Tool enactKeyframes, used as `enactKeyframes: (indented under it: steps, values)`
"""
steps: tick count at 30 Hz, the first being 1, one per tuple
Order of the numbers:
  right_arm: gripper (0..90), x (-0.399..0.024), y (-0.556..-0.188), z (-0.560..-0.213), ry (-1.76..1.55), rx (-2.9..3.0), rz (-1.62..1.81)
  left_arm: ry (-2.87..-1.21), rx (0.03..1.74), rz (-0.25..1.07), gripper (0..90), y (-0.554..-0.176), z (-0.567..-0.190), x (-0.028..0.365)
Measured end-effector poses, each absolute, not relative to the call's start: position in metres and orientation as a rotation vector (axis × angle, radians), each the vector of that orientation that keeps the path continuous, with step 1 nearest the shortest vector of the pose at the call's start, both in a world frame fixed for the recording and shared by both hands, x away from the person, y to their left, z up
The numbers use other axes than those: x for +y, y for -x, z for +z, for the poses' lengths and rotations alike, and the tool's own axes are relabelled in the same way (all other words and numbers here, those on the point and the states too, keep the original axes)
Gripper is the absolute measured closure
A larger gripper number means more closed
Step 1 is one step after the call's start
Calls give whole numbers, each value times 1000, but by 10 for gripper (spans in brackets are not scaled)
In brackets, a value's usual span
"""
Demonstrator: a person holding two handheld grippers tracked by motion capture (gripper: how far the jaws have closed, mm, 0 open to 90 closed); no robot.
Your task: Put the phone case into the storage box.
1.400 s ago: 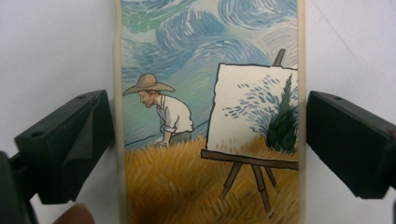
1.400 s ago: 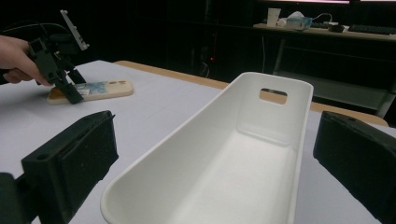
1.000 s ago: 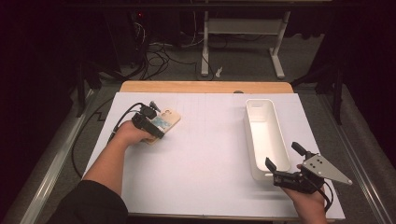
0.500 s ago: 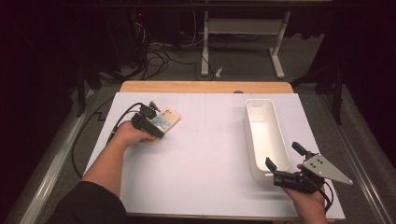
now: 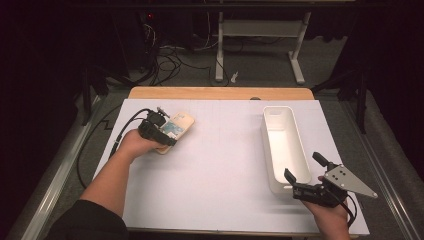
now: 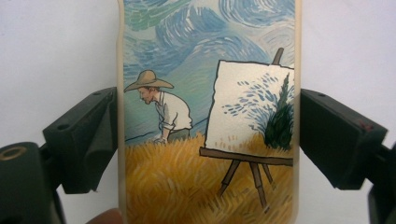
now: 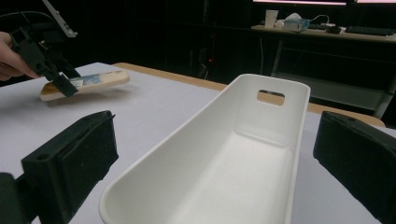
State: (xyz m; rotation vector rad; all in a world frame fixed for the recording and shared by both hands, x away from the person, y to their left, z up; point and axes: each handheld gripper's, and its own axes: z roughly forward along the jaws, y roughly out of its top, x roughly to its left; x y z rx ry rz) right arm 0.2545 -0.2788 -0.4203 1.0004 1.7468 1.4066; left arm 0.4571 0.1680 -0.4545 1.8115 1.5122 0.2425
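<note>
A phone case (image 5: 179, 126) printed with a painter in a wheat field is clamped across its width by my left gripper (image 5: 164, 134) at the table's left. In the left gripper view both black pads (image 6: 100, 135) press the edges of the case (image 6: 205, 93). In the right gripper view the case (image 7: 93, 81) hangs tilted just above the table in the left gripper (image 7: 56, 74). My right gripper (image 5: 303, 166) stands open at the near end of a long white bin (image 5: 292, 132), its jaws wide on either side of the bin's rim (image 7: 280, 86) without touching it.
White paper covers the table (image 5: 210, 185), with a wooden edge (image 5: 220, 93) at the back. The bin has nothing in it. Cables and a desk frame (image 5: 260, 35) lie on the dark floor beyond. A metal rail (image 5: 55, 175) runs along the left side.
</note>
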Motion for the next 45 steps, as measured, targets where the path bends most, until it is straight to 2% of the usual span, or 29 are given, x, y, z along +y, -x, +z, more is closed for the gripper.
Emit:
enactKeyframes:
  steps: [23,28,45]
  values:
    - [3,-276,-253,-419,-989,1750,1400,-1612,1336,191,127,-376,-445,172]
    - [3,-276,-253,-419,-988,1750,1399,-1581,1273,230,126,-358,-445,172]
    - [3,-274,-253,-418,-969,1757,1406,-1438,1152,117,124,-312,-447,179]
